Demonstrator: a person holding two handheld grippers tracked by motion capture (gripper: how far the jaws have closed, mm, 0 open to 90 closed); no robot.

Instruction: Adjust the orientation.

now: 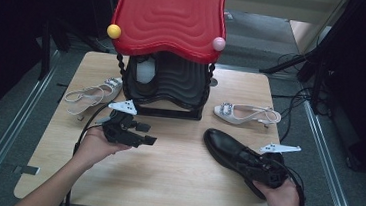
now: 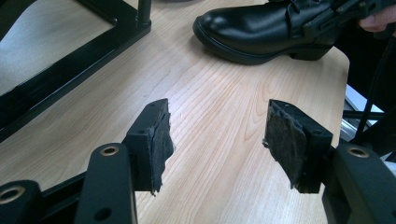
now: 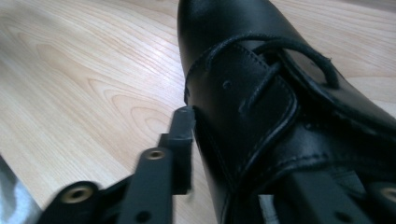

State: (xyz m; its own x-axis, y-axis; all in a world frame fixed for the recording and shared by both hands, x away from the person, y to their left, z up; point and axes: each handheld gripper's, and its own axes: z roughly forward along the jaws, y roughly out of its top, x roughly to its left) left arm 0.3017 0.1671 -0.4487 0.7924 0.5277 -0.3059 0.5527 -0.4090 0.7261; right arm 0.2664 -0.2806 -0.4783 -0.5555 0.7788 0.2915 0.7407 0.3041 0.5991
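Note:
A black lace-up boot [image 1: 227, 147] lies on its sole at the right of the wooden table [image 1: 164, 176], toe pointing to the far left. My right gripper [image 1: 261, 169] is at the boot's ankle opening. In the right gripper view one pad [image 3: 183, 140] presses on the outside of the boot [image 3: 243, 51] and the other jaw sits inside the collar, mostly hidden. My left gripper [image 1: 146, 134] hovers near the table's middle left, open and holding nothing. Its pads [image 2: 161, 140] stand wide apart and face the boot [image 2: 261, 28].
A stand with a red wavy top [image 1: 171, 16] and a black wavy base [image 1: 167, 86] rises at the table's far middle. A pale slingback heel [image 1: 91, 95] lies to its left, a matching one [image 1: 245, 113] to its right. Cables trail on the floor at the right.

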